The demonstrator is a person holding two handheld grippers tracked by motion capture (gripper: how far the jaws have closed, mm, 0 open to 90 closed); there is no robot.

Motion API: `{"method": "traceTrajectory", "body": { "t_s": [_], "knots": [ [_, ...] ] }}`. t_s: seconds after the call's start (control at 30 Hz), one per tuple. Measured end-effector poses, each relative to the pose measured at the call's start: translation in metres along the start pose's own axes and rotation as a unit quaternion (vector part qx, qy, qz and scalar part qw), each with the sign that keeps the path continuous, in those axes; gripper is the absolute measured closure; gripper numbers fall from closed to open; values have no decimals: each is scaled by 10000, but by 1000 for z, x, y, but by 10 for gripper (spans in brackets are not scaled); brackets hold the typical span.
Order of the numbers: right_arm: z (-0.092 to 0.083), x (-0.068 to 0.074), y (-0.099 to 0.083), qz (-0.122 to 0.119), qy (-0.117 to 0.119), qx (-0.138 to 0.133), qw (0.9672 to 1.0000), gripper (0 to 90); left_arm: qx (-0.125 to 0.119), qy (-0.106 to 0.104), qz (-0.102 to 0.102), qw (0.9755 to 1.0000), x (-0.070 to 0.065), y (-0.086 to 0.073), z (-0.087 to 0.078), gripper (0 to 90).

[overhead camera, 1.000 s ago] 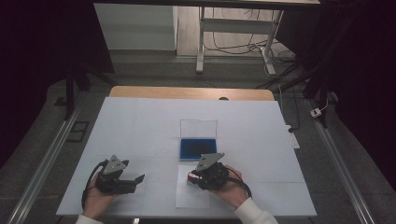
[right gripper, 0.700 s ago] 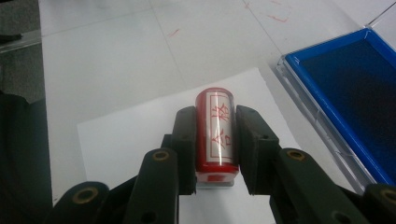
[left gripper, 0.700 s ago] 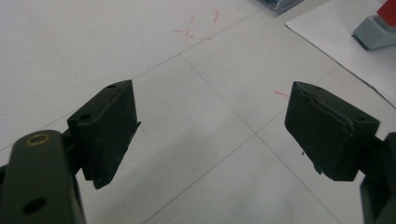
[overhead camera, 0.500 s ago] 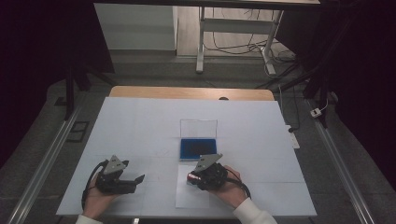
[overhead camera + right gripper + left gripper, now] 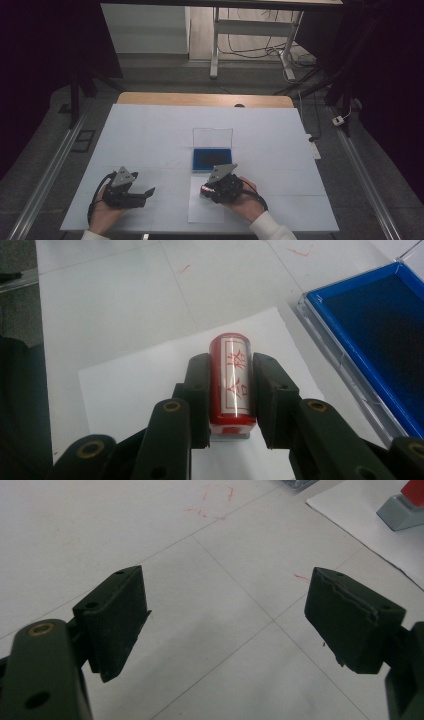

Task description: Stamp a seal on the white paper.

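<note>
A red stamp (image 5: 230, 382) is clamped between the two jaws of the right gripper (image 5: 231, 390), low in the middle of the right gripper view. Its grey base appears to rest on a sheet of paper (image 5: 145, 385), so a pressing step is judged to be in hand, though no printed mark can be made out on the sheet. At the right edge of that frame an open blue ink pad (image 5: 380, 335) is seen, just beside the paper. In the high view the same stamp (image 5: 206, 189) is found at the lower centre, below the ink pad (image 5: 212, 159) on the white table (image 5: 150, 135). The left gripper (image 5: 227, 615) is kept idle with its jaws wide apart and nothing between them, at the lower left of the high view (image 5: 145, 194). Lifting the stamp and checking the print is judged to be left.
</note>
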State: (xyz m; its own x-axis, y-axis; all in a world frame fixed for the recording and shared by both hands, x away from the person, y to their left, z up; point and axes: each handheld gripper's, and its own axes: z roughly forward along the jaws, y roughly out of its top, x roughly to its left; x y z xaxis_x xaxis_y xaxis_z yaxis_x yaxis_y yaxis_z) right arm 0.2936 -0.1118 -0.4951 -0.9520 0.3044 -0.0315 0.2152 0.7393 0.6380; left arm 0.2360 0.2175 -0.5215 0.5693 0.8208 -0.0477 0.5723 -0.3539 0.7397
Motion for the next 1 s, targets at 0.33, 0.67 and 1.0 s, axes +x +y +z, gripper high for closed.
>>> {"method": "traceTrajectory", "body": {
  "t_s": [0.33,0.67,1.0],
  "knots": [
    [1,0,2,43,-7,100,9999,695,23,-7,18,10000,0,0,0,177],
    [4,2,5,43,-57,324,9994,700,41,12,17,10000,-1,-1,0,177],
    [4,2,3,4,-62,304,9995,702,78,-23,11,10000,-1,-2,1,177]
  ]
}}
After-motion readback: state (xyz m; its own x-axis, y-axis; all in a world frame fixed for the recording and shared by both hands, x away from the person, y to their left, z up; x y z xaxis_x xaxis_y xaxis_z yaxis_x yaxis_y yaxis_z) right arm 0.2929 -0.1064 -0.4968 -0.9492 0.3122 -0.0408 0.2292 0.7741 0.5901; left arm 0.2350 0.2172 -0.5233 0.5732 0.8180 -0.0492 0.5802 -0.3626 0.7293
